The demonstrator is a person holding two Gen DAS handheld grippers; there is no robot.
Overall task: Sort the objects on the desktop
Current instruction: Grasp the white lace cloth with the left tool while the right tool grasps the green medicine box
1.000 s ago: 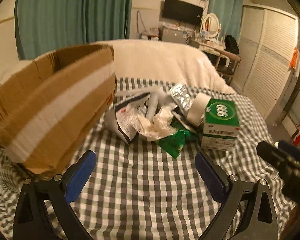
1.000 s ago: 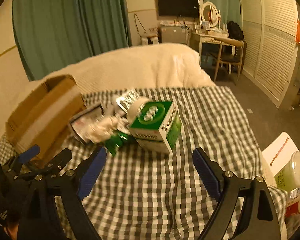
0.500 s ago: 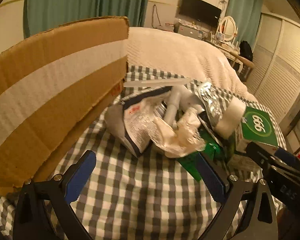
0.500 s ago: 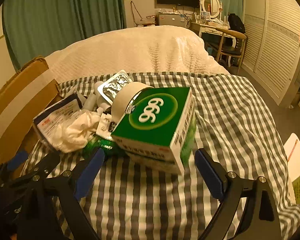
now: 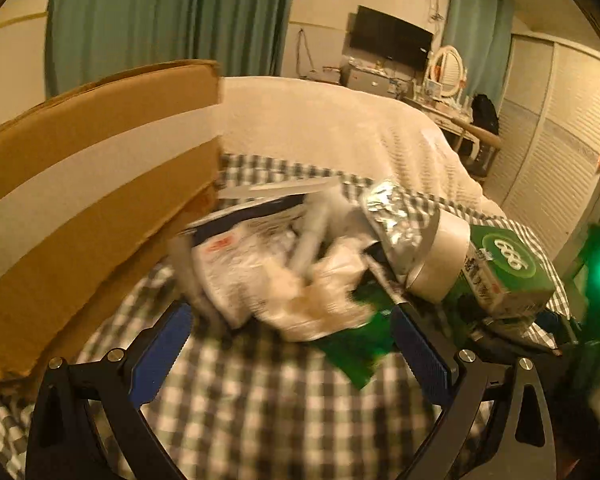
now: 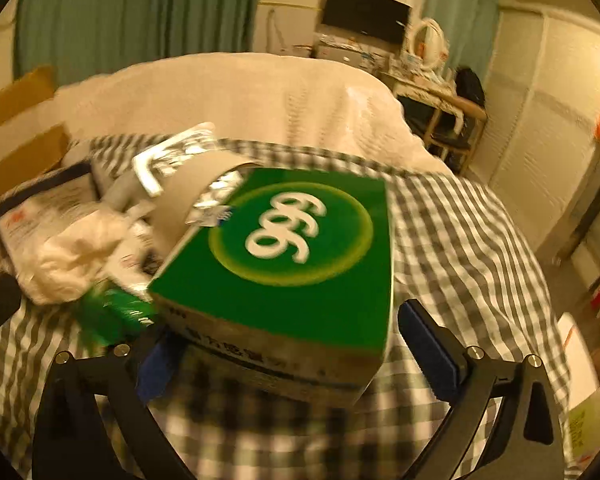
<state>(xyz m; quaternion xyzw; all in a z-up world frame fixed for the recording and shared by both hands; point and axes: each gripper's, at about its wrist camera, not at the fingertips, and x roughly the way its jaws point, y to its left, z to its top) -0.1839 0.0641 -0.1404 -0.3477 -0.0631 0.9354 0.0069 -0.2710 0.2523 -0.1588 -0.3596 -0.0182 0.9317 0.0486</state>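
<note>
Both tongs have closed in on the pile since a moment ago. The right tongs [image 6: 296, 348] stand wide open with the green box [image 6: 292, 256] between their blue pads, not clamped. The left tongs [image 5: 288, 352] gape wide, empty, before crumpled white paper [image 5: 312, 300] beside the cardboard box [image 5: 92, 200] at the checked bed's [image 5: 260, 400] left edge.

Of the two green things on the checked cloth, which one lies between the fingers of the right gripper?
The green box with the white 999 on top: it sits between the open right gripper fingers. The green wrapper lies left, outside them.
</note>
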